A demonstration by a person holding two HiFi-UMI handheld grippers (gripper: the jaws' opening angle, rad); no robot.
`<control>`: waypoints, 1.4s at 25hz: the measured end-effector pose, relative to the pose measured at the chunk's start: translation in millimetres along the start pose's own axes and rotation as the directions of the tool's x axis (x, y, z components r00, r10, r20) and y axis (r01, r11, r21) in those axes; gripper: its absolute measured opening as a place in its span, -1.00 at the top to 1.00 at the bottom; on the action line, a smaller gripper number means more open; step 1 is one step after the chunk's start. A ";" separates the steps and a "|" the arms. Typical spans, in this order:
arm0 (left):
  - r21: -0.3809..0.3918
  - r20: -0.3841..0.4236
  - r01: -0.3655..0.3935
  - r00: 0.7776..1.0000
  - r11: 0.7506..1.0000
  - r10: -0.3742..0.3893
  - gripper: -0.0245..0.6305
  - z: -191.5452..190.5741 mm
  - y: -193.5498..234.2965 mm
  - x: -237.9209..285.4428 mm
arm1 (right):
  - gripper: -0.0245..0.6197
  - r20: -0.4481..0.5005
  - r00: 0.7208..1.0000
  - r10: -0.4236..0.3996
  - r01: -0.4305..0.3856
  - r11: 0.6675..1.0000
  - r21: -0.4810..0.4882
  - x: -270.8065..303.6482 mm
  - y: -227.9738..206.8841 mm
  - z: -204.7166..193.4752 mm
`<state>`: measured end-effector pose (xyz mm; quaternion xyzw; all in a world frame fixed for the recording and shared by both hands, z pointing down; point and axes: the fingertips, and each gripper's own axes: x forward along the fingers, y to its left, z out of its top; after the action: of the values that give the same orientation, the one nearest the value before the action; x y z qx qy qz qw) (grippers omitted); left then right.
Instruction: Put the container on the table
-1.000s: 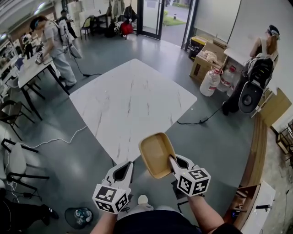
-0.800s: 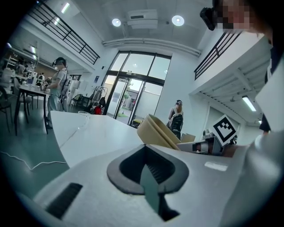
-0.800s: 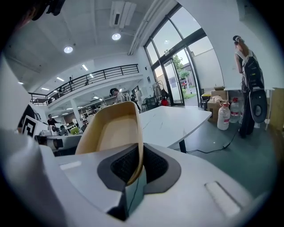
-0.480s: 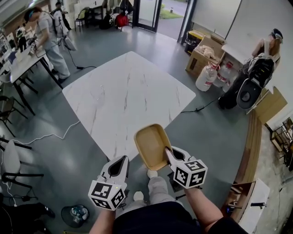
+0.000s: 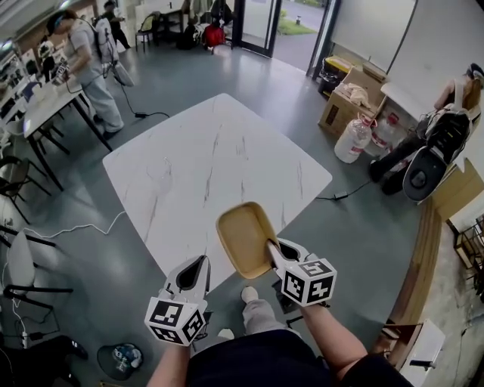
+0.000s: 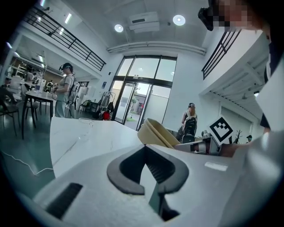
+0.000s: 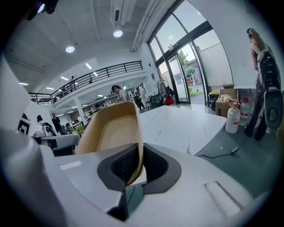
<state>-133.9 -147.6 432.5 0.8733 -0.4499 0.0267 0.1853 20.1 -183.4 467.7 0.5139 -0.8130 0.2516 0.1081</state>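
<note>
1. No print can be read. The only markings made out are the black-and-white square markers on each gripper's cube, and the label on the water jug (image 5: 354, 140) is too small to tell.
2. The table (image 5: 212, 166) has a white, marble-veined top and stands on a grey floor (image 5: 355, 234) in a large hall with glass doors (image 5: 257, 23).
3. The tan container (image 5: 246, 238) is clamped by one wall between the jaws of the right gripper (image 5: 271, 249). It is held tilted, and in the head view it is seen over the table's near corner.
4. The jaws of the left gripper (image 5: 193, 264) are brought together at the tips with nothing between them.
5. Cardboard boxes (image 5: 352, 94) and a cable (image 5: 336, 198) lie on the floor beyond the table. One person (image 5: 83, 57) is seen at the far left and another (image 5: 454, 98) at the right.
</note>
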 end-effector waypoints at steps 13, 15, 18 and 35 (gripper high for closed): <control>-0.006 -0.024 -0.059 0.998 0.998 0.059 0.97 18.3 14.3 98.2 | 0.86 -0.065 0.996 0.053 -0.053 0.999 0.011 64.6 -72.0 34.9; -0.007 -0.026 -0.066 0.998 0.998 0.065 0.97 21.2 16.8 110.5 | 0.86 -0.076 0.996 0.055 -0.055 0.998 0.007 74.2 -81.4 39.3; -0.004 -0.030 -0.077 0.997 0.997 0.077 0.97 21.1 21.2 126.4 | 0.86 -0.103 0.994 0.046 -0.046 0.999 0.002 89.9 -99.0 38.5; -0.057 -0.069 -0.168 0.984 0.984 0.164 0.97 15.0 69.1 193.5 | 0.86 -0.234 0.972 0.020 -0.015 1.000 0.024 184.6 -154.9 45.1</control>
<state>-75.8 -339.4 480.5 0.8253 -0.5154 0.0559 0.2239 78.9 -404.6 555.8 0.4746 -0.7962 0.3203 0.1953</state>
